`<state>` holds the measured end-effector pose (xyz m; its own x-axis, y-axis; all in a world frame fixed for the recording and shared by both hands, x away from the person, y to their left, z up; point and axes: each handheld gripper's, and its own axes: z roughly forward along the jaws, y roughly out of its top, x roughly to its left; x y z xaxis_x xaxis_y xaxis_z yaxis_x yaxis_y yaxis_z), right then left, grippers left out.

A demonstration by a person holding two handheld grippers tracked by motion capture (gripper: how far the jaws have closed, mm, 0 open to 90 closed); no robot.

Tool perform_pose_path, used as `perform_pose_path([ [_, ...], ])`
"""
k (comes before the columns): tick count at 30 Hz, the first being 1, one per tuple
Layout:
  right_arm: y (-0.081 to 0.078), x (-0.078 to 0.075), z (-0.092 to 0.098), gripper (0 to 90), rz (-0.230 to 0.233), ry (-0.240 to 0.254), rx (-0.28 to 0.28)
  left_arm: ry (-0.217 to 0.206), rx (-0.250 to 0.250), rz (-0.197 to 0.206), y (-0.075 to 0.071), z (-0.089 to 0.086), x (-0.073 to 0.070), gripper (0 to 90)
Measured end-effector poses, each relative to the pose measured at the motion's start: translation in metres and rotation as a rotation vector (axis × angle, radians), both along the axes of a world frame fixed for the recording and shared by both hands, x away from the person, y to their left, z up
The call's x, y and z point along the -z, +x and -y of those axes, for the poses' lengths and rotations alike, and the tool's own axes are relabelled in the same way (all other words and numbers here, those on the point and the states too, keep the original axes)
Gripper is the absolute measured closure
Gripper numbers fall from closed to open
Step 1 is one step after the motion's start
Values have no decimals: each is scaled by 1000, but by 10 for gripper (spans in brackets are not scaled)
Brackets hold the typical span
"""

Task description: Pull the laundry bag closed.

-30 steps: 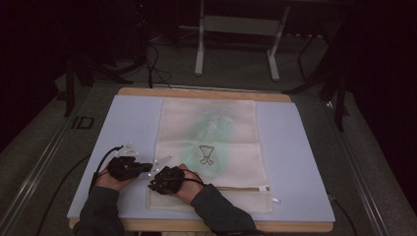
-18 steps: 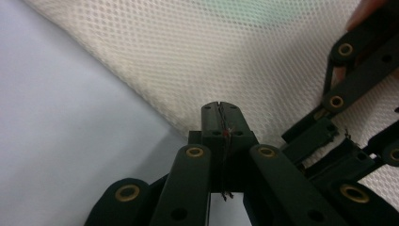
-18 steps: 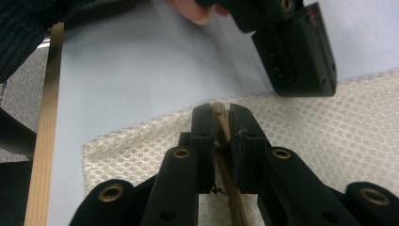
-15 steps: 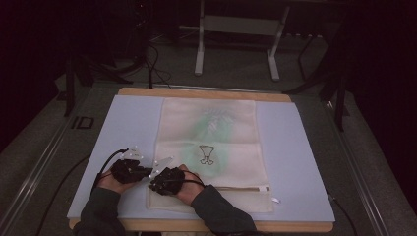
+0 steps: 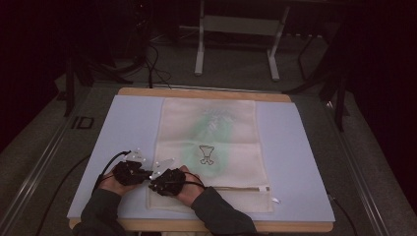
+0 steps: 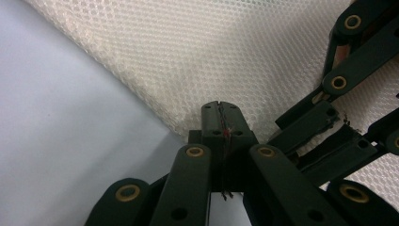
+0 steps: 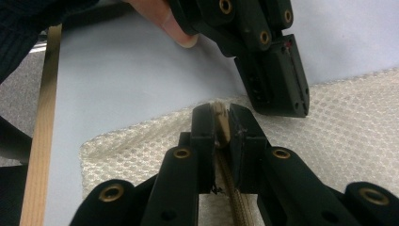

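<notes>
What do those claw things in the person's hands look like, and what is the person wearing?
Each gripper, left and right, is black, built from flat bars joined by brass-coloured rivets, ending in two blocky jaws. In the high view a black cable loops away from the left one, and pale three-cornered plates sit on top. The person wears dark long sleeves.

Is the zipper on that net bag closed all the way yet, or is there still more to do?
The mesh bag lies flat on the mat, something green inside, and its zipper line runs along the near end; whether it is open or shut, I cannot tell. Both tongs are shut at the bag's left corner: the right tongs pinch the zipper's end, the left tongs clamp the mesh edge. So the zipping seems to be at its end or its very start.
</notes>
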<state>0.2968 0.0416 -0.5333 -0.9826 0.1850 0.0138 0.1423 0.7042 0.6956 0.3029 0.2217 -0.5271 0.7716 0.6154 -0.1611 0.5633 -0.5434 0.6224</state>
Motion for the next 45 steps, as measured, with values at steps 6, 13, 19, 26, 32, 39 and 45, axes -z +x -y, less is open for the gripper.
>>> perform_pose_path([
  [6,-2,1,1,818,5,8,6,1,-11,-25,-3,-1,-1,899],
  [13,-2,0,2,820,6,2,5,5,-9,-37,-2,-2,-1,900],
  [19,-1,-1,5,822,-11,0,9,7,-1,-42,-1,-2,-1,900],
  [26,-2,-3,9,822,3,-25,9,17,-1,-34,-1,-1,-1,900],
  [32,-3,-4,12,822,8,-32,9,14,4,-33,-1,-1,-1,900],
  [39,-5,-7,12,822,12,-50,19,18,10,-31,0,-1,-2,900],
  [45,-7,-9,13,822,38,-76,12,13,10,-32,0,-1,-1,900],
])
